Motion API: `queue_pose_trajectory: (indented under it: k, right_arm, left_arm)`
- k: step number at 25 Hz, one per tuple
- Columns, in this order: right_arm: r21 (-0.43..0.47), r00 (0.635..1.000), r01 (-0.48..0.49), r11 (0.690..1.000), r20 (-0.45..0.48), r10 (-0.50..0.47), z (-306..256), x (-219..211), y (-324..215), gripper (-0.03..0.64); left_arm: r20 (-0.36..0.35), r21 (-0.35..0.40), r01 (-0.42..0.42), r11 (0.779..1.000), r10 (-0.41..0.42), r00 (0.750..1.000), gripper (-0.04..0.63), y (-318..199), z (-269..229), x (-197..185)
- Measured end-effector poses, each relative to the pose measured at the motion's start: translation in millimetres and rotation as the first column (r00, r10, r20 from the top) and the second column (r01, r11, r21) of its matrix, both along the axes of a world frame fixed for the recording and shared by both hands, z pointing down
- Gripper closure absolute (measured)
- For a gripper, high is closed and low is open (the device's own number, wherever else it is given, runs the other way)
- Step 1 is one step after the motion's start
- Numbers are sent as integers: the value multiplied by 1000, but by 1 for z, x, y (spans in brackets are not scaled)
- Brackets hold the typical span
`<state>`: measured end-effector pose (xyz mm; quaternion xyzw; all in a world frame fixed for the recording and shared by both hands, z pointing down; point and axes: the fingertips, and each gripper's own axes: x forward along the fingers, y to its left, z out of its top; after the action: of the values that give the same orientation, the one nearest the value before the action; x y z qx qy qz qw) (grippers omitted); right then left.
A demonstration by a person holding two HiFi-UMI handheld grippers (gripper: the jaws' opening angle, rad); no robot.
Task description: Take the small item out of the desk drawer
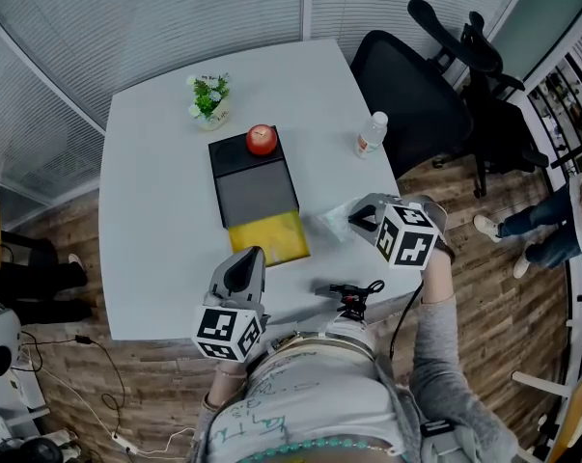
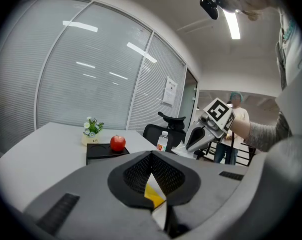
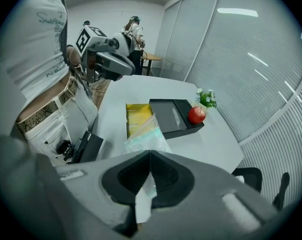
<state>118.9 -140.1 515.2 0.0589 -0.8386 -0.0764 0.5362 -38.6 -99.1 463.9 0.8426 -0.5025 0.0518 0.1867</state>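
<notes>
Right tool point(image 3: 149, 160) clenched on clear packet point(image 3: 144, 134)

Tilted steeply down over the surface point(image 1: 155, 210), it holds the packet just right of the open yellow drawer point(image 1: 268, 237). Left tool point(image 1: 240, 276), clenched empty, sits nearly level at the near edge.

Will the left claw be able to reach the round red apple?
Probably yes: the empty left claw faces the apple, with only the low black box and its open yellow drawer between them.
</notes>
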Motion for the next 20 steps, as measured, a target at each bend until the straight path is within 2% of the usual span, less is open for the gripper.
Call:
queue_pose_trajectory:
  k: [20]
  right_arm:
    - [-87, 1000, -25, 996, -19, 23, 60, 7, 7, 614]
  left_arm:
    - [1, -18, 13, 1000, -13, 1000, 598, 2, 7, -4]
